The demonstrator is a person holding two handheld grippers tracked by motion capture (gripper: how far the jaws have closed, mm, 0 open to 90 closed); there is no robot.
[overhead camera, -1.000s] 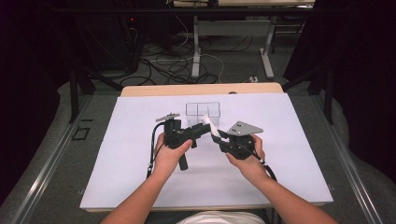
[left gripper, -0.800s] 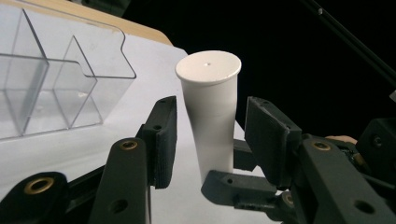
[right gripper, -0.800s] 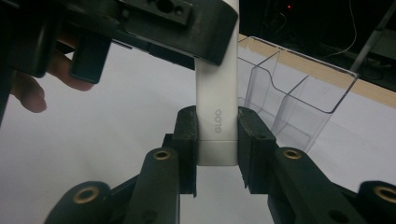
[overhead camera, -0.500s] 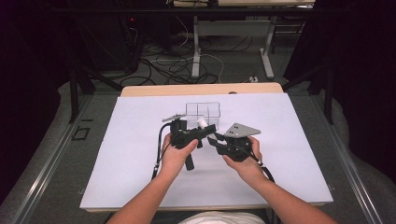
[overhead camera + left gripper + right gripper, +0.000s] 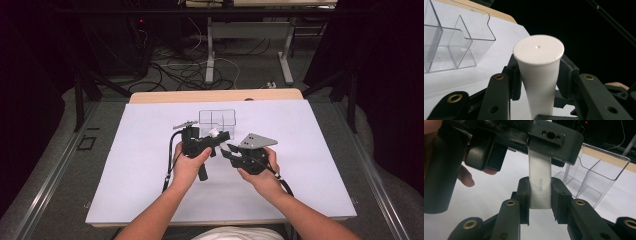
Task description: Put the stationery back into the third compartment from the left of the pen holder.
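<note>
White-covered tabletop (image 5: 150,200) with clear divided organizer box (image 5: 217,119) at the far centre. Both tools share a white GLOO tube (image 5: 539,183) above the sheet: left hand-held gripper (image 5: 216,140), jaws just closing, clamps the cap end; right hand-held gripper (image 5: 229,149) pinches the tail, probably to steady it for uncapping.

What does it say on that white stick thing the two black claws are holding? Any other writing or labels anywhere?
"GLOO": grey letters running lengthwise along the white tube, read in the right gripper view, between the fingers of the right gripper.
The tube's flat round end in the left gripper view carries no writing.
The clear divided box and the white table cover show no text.
</note>
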